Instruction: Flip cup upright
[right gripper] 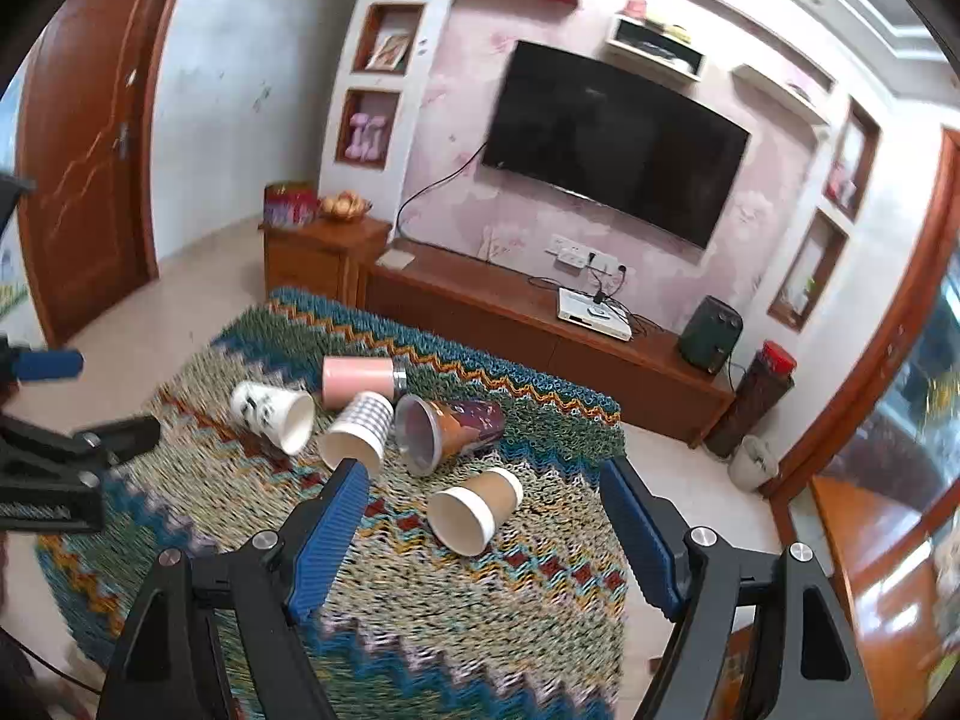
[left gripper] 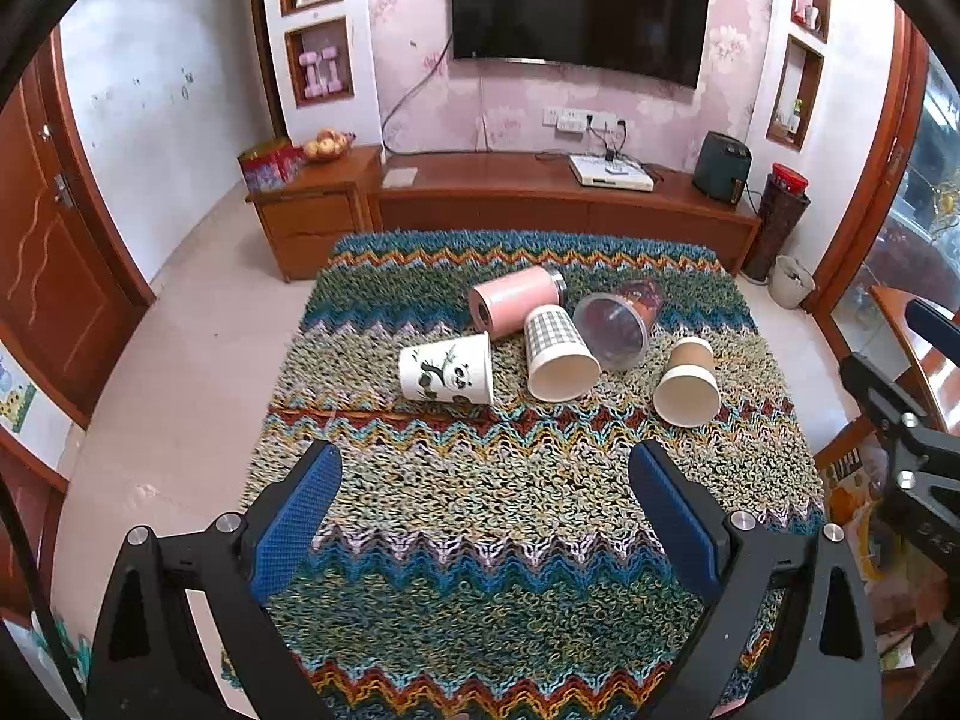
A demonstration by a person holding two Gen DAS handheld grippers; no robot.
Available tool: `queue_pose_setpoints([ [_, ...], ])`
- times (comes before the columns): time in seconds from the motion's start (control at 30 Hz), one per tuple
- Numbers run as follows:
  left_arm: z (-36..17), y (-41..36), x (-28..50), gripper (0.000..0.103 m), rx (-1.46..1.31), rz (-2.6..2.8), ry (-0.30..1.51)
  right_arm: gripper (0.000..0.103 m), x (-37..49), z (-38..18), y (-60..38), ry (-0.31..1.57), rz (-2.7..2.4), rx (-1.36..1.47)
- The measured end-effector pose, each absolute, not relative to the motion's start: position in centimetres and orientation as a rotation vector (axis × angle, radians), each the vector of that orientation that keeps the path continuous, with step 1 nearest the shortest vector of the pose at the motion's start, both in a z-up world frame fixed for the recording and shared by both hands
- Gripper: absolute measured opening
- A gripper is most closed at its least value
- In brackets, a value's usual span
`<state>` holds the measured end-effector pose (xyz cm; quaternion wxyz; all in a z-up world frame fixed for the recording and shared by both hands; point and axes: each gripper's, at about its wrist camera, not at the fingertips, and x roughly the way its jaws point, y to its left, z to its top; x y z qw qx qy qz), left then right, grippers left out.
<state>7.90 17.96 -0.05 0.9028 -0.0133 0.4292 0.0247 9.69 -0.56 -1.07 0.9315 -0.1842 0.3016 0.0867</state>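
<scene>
Several cups lie on their sides on a zigzag knitted cloth: a white panda cup, a pink tumbler, a checked paper cup, a clear plastic cup and a brown paper cup. My left gripper is open and empty, well short of the cups. My right gripper is open and empty, with the brown paper cup lying between and just beyond its fingertips. The panda cup, checked cup, pink tumbler and clear cup lie farther off.
A wooden TV cabinet stands behind the table under a wall TV. A small bin sits on the floor at the right. The right gripper's body shows at the right edge of the left wrist view. A door is at the left.
</scene>
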Motion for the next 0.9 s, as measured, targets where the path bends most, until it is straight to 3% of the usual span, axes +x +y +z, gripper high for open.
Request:
queue_pose_setpoints([
  [0.4,-5.2,16.8,12.3,0.097,-0.038,0.043,1.005,0.079,15.5,-9.5,-1.7,0.633,0.246,-0.77],
  [0.53,-6.7,16.2,13.2,0.097,-0.026,0.037,1.04,0.07,17.0,-12.7,-1.9,0.622,0.273,-0.927],
  [0.9,-9.6,15.4,15.0,0.097,-0.005,0.036,1.104,0.069,17.7,-17.1,-1.0,0.538,0.421,-1.247],
])
